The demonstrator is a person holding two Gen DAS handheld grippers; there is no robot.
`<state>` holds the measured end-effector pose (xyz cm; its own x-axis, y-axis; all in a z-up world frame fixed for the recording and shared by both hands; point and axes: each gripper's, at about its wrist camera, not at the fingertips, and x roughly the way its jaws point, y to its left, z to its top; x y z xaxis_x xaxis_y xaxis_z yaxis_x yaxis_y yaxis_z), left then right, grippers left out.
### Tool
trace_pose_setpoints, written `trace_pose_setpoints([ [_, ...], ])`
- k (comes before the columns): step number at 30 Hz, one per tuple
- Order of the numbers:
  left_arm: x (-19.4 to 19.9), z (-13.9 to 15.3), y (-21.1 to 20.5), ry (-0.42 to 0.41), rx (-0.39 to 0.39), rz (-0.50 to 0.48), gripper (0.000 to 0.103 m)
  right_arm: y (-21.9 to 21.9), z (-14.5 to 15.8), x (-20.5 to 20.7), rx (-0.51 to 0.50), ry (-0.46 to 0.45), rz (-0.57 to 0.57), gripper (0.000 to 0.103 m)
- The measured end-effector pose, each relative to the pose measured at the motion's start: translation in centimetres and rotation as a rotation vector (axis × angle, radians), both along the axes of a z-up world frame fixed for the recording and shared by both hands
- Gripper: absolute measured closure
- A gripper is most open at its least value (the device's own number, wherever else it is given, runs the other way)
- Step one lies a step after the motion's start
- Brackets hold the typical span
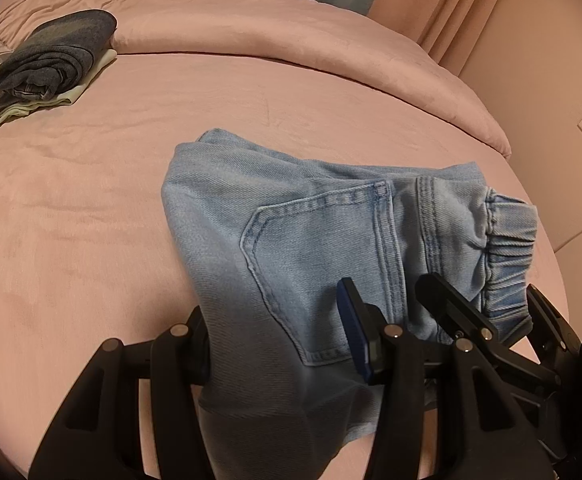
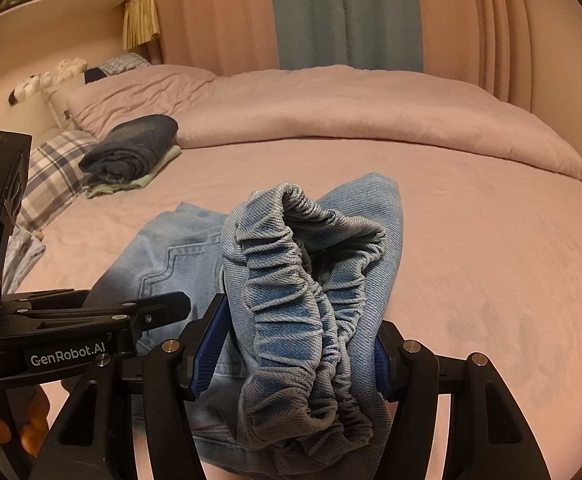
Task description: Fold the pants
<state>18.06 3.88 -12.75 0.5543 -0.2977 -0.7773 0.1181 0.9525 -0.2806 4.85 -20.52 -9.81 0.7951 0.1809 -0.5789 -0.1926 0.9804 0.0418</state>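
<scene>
The light blue denim pants (image 1: 291, 232) lie bunched on the pink bed, back pocket up, elastic waistband to the right. My left gripper (image 1: 279, 344) is shut on the pants fabric at the near edge; its left finger is hidden under the cloth. My right gripper (image 2: 299, 356) is shut on the gathered elastic waistband (image 2: 311, 280) and holds it raised off the bed. The right gripper also shows in the left wrist view (image 1: 491, 320), clamped on the waistband. The left gripper shows in the right wrist view (image 2: 103, 316), low at the left.
A stack of folded clothes, dark denim on top (image 1: 55, 56), sits at the far left of the bed (image 1: 91, 200). A rolled pink duvet (image 1: 291, 28) lies along the far side. A plaid pillow (image 2: 55, 176) is at the left. Curtains and wall stand behind.
</scene>
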Motion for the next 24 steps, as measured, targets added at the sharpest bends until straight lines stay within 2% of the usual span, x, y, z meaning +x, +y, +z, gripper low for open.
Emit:
trace_pose_setpoints([
  [24,0.7,-0.1,-0.5,0.021,0.000,0.006,0.054,0.2,0.0,1.1,-0.004,0.025,0.006,0.039],
])
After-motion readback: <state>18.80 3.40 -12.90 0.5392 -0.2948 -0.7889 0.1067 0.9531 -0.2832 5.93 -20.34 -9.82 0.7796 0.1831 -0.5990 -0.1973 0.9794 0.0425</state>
